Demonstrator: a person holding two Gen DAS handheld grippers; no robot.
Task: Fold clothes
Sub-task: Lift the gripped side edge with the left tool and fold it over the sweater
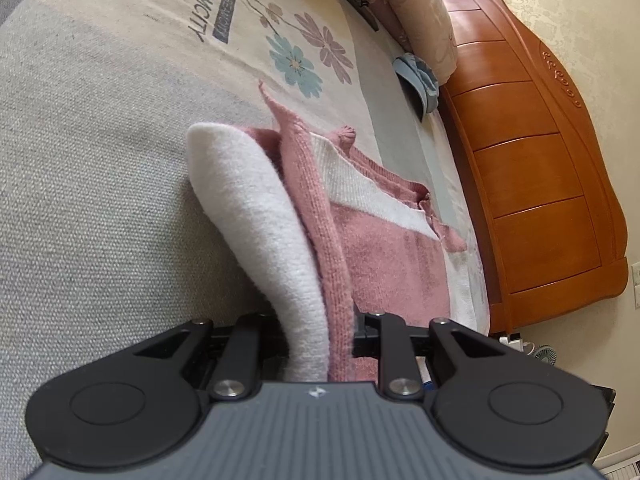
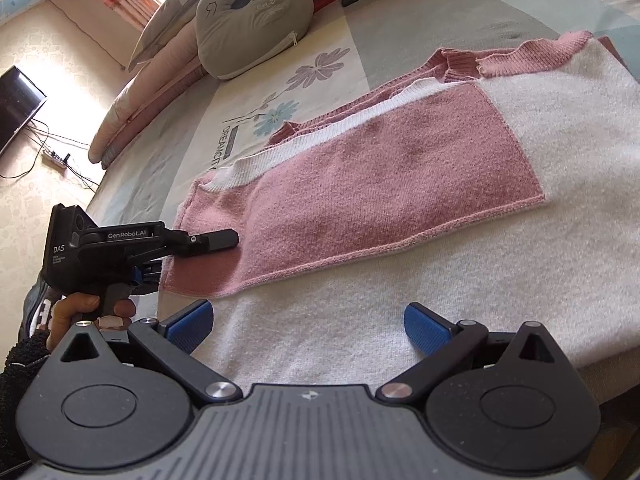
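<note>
Pink-and-white knitted sweater (image 2: 400, 184) is lying spread across the bed (image 2: 168, 148), filling mid-frame. Left claw (image 2: 216, 240), at left, is pinching its lifted edge tight; right claw (image 2: 308, 326), at the bottom, is gaping empty over white knit.

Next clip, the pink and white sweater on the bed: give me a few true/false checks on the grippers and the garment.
1. The left gripper is clamped on the sweater. True.
2. The right gripper grips the sweater. False: its blue pads stand wide apart above the white knit, pinching nothing.
3. The sweater lies on a wooden floor. False: it lies on the bed sheet.
4. A grey cushion sits beyond the sweater. True.
</note>
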